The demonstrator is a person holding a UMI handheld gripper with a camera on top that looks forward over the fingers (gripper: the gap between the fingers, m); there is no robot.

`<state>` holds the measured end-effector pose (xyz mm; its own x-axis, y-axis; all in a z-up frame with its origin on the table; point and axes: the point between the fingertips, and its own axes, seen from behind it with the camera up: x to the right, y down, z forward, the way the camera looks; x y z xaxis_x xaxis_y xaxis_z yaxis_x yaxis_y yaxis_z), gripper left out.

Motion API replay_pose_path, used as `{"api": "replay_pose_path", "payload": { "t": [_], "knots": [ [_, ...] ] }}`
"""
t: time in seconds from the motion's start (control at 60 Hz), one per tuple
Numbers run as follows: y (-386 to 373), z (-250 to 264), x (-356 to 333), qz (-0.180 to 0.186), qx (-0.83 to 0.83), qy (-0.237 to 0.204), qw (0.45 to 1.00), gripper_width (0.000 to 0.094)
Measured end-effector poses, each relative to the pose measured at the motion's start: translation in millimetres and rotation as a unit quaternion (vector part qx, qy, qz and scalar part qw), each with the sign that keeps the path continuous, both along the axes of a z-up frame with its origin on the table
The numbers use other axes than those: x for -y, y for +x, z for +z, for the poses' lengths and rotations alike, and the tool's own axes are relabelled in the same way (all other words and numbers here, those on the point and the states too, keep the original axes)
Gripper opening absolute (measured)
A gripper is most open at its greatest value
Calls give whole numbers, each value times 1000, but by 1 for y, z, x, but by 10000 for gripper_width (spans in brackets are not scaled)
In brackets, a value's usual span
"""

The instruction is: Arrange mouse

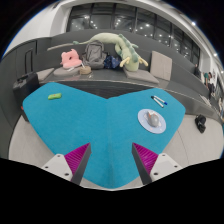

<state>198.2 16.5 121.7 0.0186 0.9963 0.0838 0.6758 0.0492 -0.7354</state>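
A teal mat [100, 125] covers the table in front of me. To the right, beyond my right finger, a round white disc [146, 126] lies on the mat with a small grey thing [153, 119] on it that looks like the mouse. My gripper [110, 160] is open and empty above the near edge of the mat, with bare teal mat between its pink pads. The disc lies apart from the fingers.
A small green item [55, 96] lies at the far left of the mat and a small pale item [158, 100] at the far right. Beyond the table stand a pink plush toy [70, 59], a grey bag [93, 55] and a green plush crocodile [112, 45].
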Motion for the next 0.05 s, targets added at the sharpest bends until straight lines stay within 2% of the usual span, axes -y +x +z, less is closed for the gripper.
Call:
{"api": "replay_pose_path", "payload": {
  "t": [0.05],
  "knots": [
    [1,-1,2,1,1,-3,1000,834]
  ]
}}
